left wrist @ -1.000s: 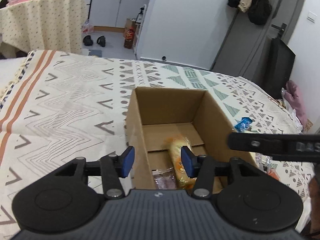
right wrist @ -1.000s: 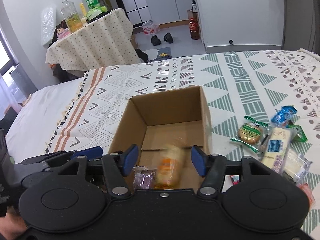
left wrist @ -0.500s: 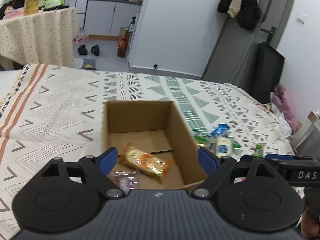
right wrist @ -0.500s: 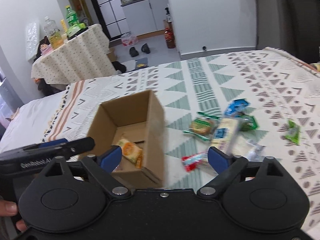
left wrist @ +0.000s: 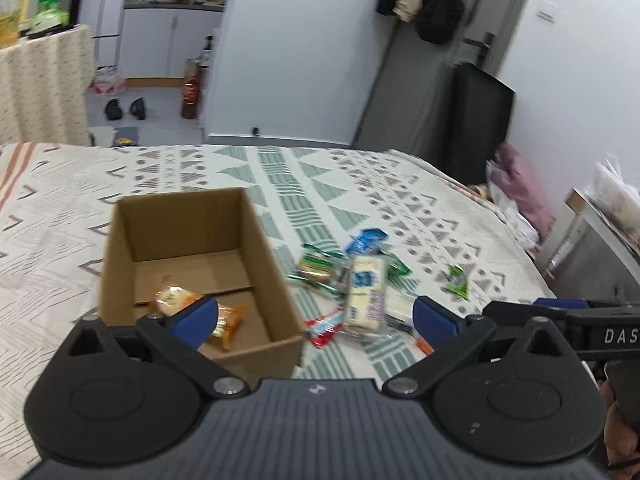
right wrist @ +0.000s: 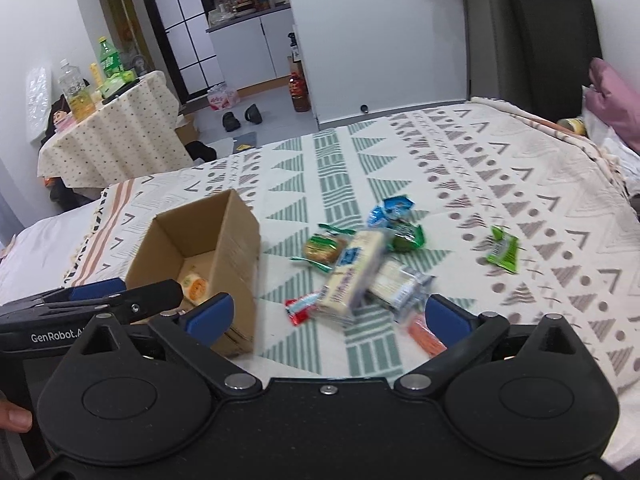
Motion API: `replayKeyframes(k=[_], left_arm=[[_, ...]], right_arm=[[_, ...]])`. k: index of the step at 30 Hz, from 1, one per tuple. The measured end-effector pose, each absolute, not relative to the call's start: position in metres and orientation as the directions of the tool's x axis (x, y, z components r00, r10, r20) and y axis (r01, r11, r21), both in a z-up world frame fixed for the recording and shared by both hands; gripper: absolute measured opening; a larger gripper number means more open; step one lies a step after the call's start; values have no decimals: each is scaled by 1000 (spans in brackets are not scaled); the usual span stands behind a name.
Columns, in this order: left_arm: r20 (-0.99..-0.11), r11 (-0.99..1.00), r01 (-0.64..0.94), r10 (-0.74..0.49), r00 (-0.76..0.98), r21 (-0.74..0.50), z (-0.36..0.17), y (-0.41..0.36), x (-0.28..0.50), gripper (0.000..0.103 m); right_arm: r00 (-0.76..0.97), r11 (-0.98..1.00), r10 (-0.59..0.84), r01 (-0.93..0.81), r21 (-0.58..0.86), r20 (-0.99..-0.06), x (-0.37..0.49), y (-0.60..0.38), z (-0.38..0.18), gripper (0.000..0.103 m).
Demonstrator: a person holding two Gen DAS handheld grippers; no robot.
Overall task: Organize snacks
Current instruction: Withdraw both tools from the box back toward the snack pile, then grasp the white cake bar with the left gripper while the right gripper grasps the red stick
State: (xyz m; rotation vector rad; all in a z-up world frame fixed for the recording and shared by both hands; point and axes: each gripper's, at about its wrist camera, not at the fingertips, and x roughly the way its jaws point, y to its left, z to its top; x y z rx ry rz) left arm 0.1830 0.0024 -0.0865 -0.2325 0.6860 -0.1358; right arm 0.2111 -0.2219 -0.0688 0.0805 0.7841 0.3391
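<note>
Both views were swung rightward; wide-spread left gripper point(left wrist: 314, 318) and right gripper point(right wrist: 328, 316) are held empty near blurred crinkly wrappers point(right wrist: 352, 276) beside the cardboard box point(left wrist: 280, 304).

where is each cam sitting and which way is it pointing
Left wrist: rides the left gripper, facing forward over the cardboard box on the bed; the right gripper shows at its right edge.
Right wrist: rides the right gripper, facing the snack pile; the left gripper and a fingertip show at left.
Shared: box, pile, both grippers open.

Snack pile point(right wrist: 356, 272) blurred; wrapper print unreadable
</note>
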Motion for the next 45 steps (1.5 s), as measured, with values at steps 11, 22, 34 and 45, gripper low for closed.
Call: replayKeyframes(k=[11, 22, 34, 45], left_arm=[[-643, 958, 169, -282, 712, -233, -86, -44, 185, 103], [-653, 956, 218, -293, 698, -196, -94, -74, 204, 103], [-694, 962, 188, -272, 666, -197, -115, -83, 239, 94], [-748, 966, 171, -259, 611, -196, -149, -99, 280, 74]], right_arm=[[670, 952, 306, -238, 194, -677, 191, -263, -81, 103], [684, 967, 253, -168, 190, -685, 191, -298, -97, 103], [631, 963, 269, -167, 212, -727, 214, -307, -121, 83], [570, 957, 290, -189, 221, -769, 251, -302, -150, 76]])
